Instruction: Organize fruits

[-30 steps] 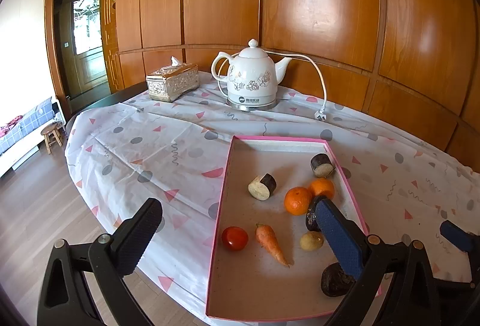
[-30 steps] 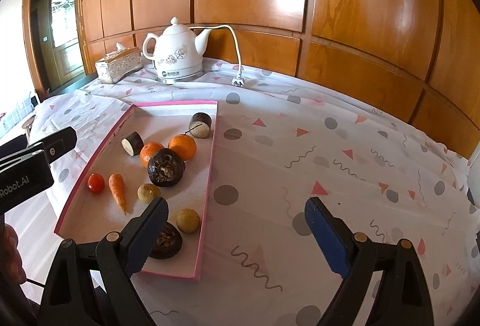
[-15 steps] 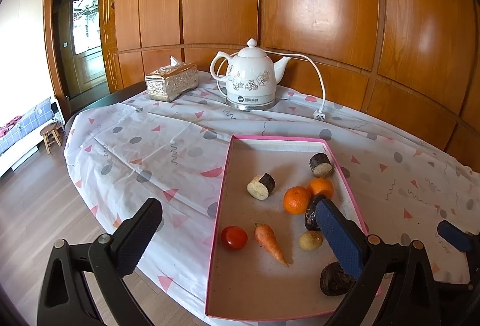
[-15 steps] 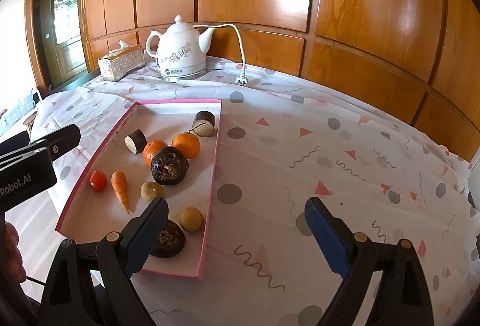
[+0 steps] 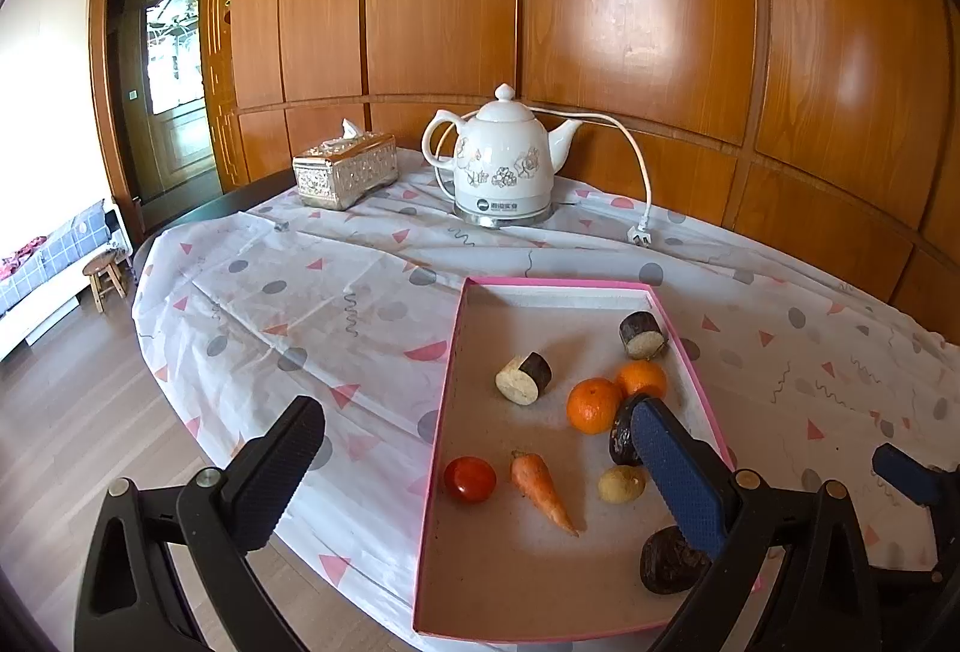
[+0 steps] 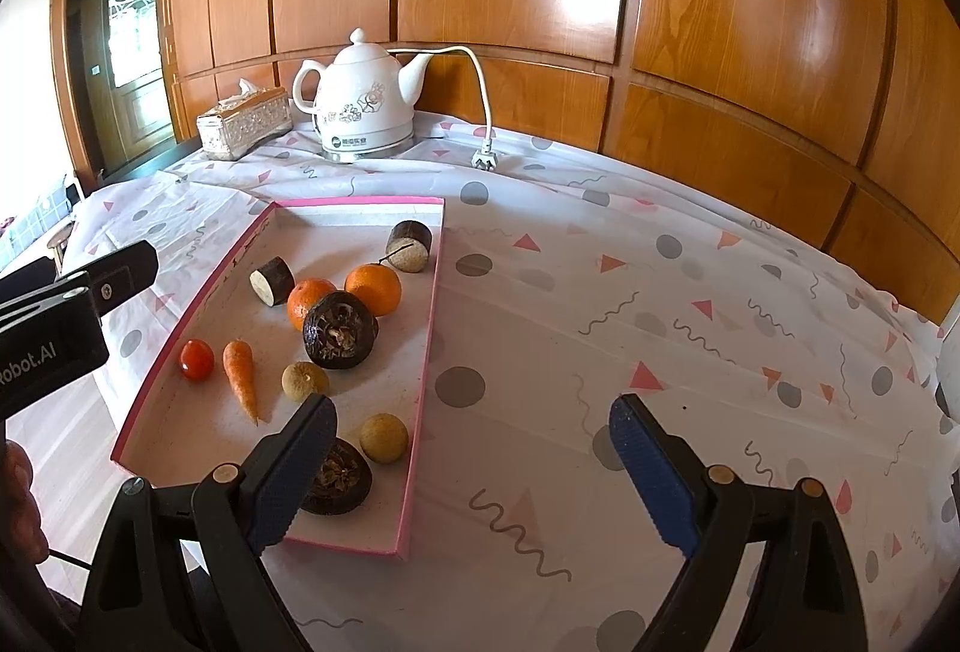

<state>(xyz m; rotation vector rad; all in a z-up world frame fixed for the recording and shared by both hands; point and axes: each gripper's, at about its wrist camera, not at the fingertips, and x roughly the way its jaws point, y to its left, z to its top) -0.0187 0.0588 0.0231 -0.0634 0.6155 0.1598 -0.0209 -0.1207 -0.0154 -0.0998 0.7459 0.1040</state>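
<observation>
A pink-rimmed tray (image 5: 447, 382) (image 6: 420, 388) lies on the patterned tablecloth. It holds two oranges (image 5: 594, 405) (image 6: 373, 288), a tomato (image 5: 470, 479) (image 6: 197, 359), a carrot (image 5: 543, 490) (image 6: 240, 371), two cut eggplant pieces (image 5: 523, 377) (image 6: 273, 280), two dark dried fruits (image 6: 340, 329) and two small tan fruits (image 6: 384, 436). My left gripper (image 5: 480, 478) is open and empty, hovering over the tray's near left part. My right gripper (image 6: 474, 466) is open and empty above the tray's near right edge.
A white floral electric kettle (image 5: 503, 166) (image 6: 363, 103) with cord and plug (image 5: 637, 234) stands at the table's back. A silver tissue box (image 5: 345, 170) (image 6: 243, 123) sits left of it. Wood panelling runs behind; the table edge drops to floor on the left.
Both grippers have crept slightly forward toward the tray. Their jaws stay open and nothing in the tray has moved.
</observation>
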